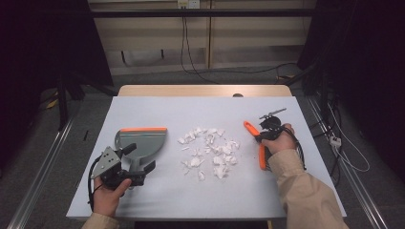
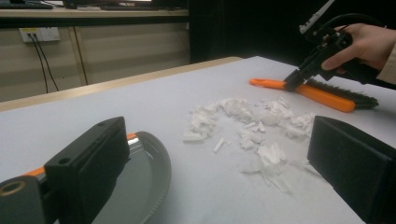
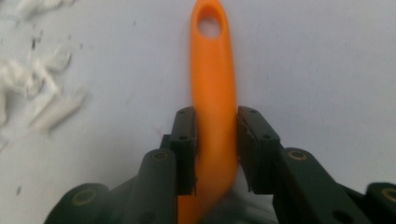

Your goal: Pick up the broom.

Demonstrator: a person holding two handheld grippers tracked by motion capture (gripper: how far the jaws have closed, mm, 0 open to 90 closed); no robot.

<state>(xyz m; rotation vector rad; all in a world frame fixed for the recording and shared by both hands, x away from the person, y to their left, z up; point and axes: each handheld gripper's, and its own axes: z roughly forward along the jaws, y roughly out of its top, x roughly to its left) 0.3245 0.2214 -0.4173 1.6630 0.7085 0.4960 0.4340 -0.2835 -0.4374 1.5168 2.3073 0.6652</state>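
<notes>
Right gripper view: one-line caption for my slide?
Right gripper shut on the orange brush handle, white scraps lying off to one side.

Behind and around the work area

A white tabletop with a bare wooden strip along its far edge stands on grey floor. Black cables hang down a pale back wall from a socket; a white power strip lies on the floor at right, beside metal rails.

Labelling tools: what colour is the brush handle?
Orange; the brush handle shows best in the right gripper view.
</notes>
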